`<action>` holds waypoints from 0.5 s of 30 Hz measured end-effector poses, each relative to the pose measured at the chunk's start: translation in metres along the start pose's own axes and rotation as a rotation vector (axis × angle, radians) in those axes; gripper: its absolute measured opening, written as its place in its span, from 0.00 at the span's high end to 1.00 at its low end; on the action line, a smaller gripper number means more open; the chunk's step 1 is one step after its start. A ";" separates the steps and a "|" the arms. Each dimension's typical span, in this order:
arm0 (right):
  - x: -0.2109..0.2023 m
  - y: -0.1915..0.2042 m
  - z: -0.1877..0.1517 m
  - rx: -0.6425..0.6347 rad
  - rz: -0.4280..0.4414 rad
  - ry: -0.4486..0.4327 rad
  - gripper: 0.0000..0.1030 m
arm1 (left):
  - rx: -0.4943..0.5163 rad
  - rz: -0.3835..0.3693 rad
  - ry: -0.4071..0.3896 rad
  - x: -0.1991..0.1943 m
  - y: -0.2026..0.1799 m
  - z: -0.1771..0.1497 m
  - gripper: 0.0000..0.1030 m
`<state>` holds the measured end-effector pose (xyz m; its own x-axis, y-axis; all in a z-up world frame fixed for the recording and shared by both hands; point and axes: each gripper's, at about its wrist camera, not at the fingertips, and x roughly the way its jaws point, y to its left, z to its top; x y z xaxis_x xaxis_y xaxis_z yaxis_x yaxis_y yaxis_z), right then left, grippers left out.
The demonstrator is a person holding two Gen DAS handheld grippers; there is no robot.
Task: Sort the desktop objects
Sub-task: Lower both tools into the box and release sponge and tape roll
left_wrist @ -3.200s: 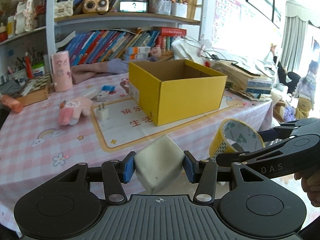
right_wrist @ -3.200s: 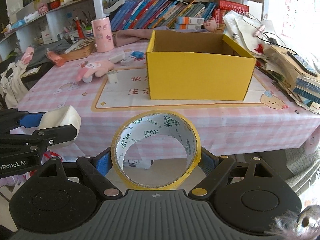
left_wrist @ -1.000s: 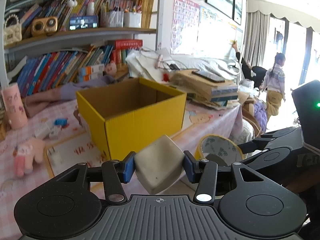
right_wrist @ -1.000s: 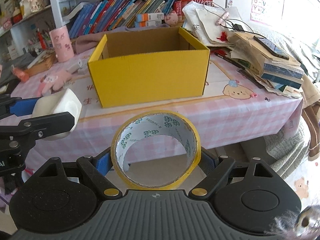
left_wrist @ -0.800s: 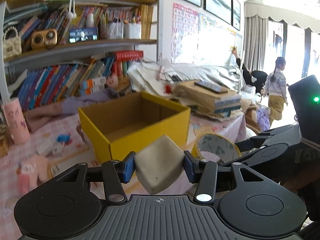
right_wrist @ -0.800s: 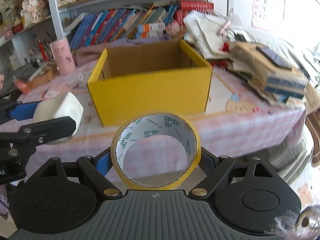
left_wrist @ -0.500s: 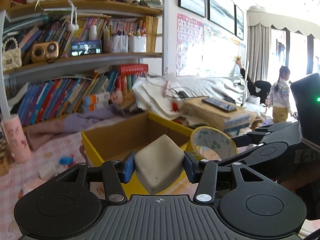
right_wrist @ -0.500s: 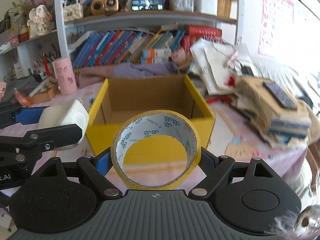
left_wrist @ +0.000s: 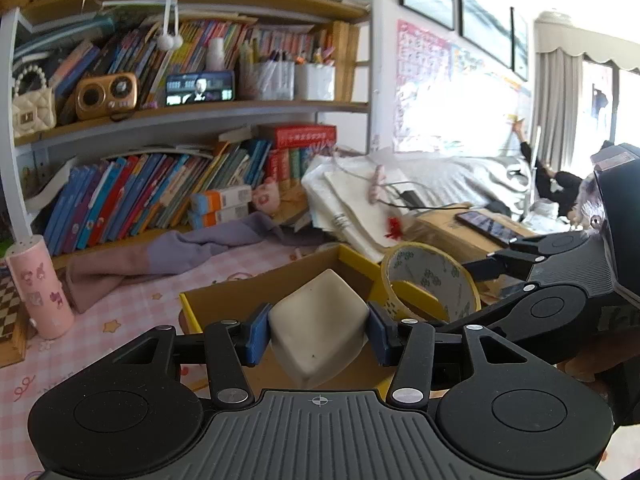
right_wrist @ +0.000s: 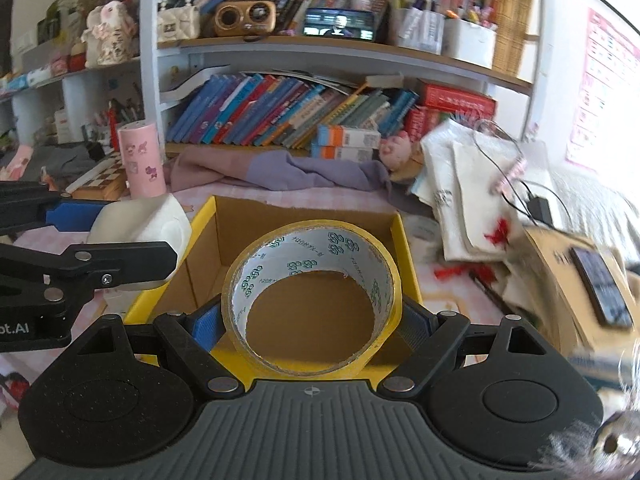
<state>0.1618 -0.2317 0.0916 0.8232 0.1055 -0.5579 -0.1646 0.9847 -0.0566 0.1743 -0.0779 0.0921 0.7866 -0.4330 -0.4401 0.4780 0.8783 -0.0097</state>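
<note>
We see a counter (right_wrist: 436, 292) under a pink checked cloth, set against crowded bookshelves (right_wrist: 280, 112). A pink cylinder (right_wrist: 142, 158) stands upright at the left, and a purple cloth (right_wrist: 280, 170) lies along the back. An open yellow box (right_wrist: 308, 280) sits in the middle. Our left gripper (left_wrist: 318, 334) has its jaws clamped on a white block (left_wrist: 318, 328), tilted with one corner up, above the box's left side. Our right gripper (right_wrist: 312, 322) has its jaws spread wide, gripping a tape roll (right_wrist: 312, 298) by its sides; the roll's hole faces us, above the box's near wall.
</note>
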 end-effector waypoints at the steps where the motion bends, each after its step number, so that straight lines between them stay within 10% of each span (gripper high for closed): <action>1: 0.006 -0.003 0.003 -0.018 0.010 0.002 0.18 | -0.004 0.006 0.007 0.006 0.001 0.003 0.53; 15: 0.110 -0.006 0.029 -0.542 0.181 0.118 0.18 | 0.003 0.128 0.260 0.116 0.016 0.018 0.52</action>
<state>0.2696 -0.2223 0.0549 0.6951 0.2189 -0.6848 -0.5772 0.7378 -0.3501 0.2802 -0.1176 0.0566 0.7143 -0.2518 -0.6529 0.3825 0.9218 0.0630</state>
